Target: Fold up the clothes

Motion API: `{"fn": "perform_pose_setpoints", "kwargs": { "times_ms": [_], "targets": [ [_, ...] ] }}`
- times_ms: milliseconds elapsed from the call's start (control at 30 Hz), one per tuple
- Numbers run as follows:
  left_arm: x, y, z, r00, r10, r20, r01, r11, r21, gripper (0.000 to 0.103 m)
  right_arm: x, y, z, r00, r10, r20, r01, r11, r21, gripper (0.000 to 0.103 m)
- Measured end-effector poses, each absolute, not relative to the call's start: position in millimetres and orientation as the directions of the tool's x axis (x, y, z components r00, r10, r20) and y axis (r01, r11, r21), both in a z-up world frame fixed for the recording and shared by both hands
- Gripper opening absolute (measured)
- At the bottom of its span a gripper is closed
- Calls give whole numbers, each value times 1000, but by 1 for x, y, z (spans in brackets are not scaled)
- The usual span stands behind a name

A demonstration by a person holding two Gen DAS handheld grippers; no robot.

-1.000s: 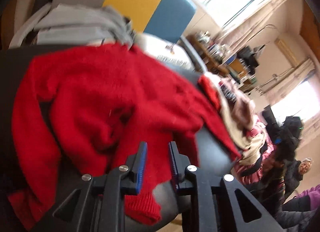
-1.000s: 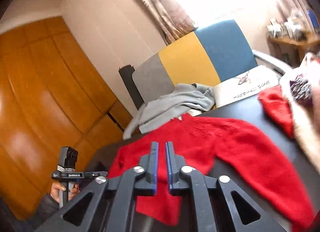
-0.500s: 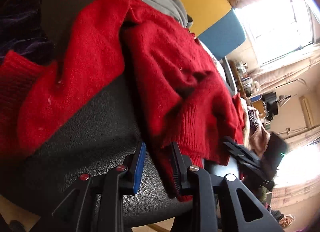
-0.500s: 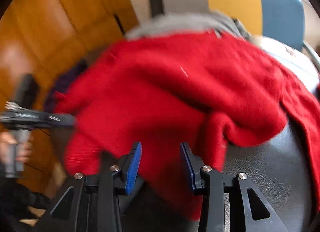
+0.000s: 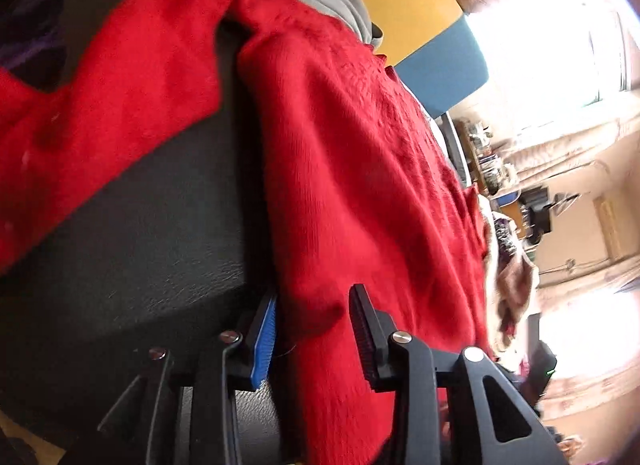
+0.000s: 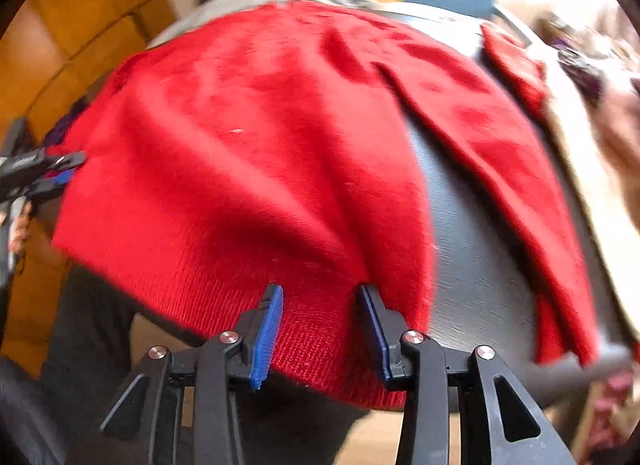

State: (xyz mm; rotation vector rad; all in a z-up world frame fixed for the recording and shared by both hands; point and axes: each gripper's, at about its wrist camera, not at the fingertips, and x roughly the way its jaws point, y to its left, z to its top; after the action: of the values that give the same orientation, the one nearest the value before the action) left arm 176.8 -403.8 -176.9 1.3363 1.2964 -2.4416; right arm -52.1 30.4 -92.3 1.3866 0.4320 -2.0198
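red sweater spread over dark table, ribbed hem hanging off near edge | left gripper widening, hem corner between jaws, unclamped | right gripper widening, straddling hem, no pinch yet | likely lining up hem grab for first fold

No readable writing in either view

The red sweater, the dark table and the far shelves carry no label, brand or number that can be made out; the far things are blurred.
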Motion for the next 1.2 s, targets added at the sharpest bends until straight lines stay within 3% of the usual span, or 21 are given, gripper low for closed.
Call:
{"fn": "perform_pose_setpoints", "kwargs": {
  "times_ms": [67, 133, 200, 233, 367, 500, 533, 633, 700, 833, 933, 1000, 1033, 1067, 1200],
  "targets": [
    [173, -394, -169, -569, 230, -789, 432, -733, -526, 13, -56, 25, -77, -259, -369, -892, 645, -754, 125, 53],
    [176, -391, -161, -531, 138, -836, 458, -784, -420, 9, -55, 10, -60, -263, -472, -842, 658, -726, 201, 65],
    [186, -394, -153, -524, 80, -848, 485, -790, -374, 9, -51, -18, -45, -262, -565, -782, 707, -664, 243, 77],
    [196, -396, -147, -549, 69, -833, 477, -792, -381, 9, -48, -22, -43, -262, -582, -770, 726, -645, 241, 79],
    [254, -415, -125, -650, 1, -760, 514, -736, -440, 32, -34, -84, -51, -219, -600, -769, 800, -561, 210, 79],
    [310, -440, -121, -583, -229, -779, 666, -684, -298, 44, -20, -122, -71, -162, -599, -784, 846, -493, 202, 83],
    [318, -448, -126, -547, -255, -798, 699, -664, -267, 53, -22, -123, -81, -154, -592, -791, 840, -501, 211, 83],
    [323, -457, -139, -485, -270, -832, 729, -650, -214, 55, -27, -127, -109, -129, -570, -811, 819, -522, 236, 84],
    [307, -448, -136, -480, -320, -817, 703, -698, -140, 56, -28, -112, -111, -131, -654, -745, 816, -498, 293, 90],
    [253, -425, -135, -485, -355, -800, 595, -803, -4, 59, -42, -90, -119, -69, -770, -634, 776, -441, 451, 90],
    [216, -423, -150, -425, -345, -837, 554, -830, 61, 59, -53, -83, -127, -37, -839, -543, 744, -386, 546, 89],
    [199, -421, -164, -394, -291, -872, 517, -854, 51, 49, -55, -81, -128, -33, -852, -523, 749, -368, 552, 89],
    [196, -417, -162, -410, -294, -863, 500, -864, 57, 24, -54, -84, -129, -37, -847, -530, 762, -367, 533, 89],
    [192, -414, -158, -419, -272, -866, 477, -877, 45, 8, -53, -85, -130, -42, -845, -534, 772, -367, 519, 89],
    [192, -447, -108, -573, -128, -810, 495, -841, -217, 8, -44, -73, -129, -51, -854, -518, 784, -355, 510, 89]
  ]
}}
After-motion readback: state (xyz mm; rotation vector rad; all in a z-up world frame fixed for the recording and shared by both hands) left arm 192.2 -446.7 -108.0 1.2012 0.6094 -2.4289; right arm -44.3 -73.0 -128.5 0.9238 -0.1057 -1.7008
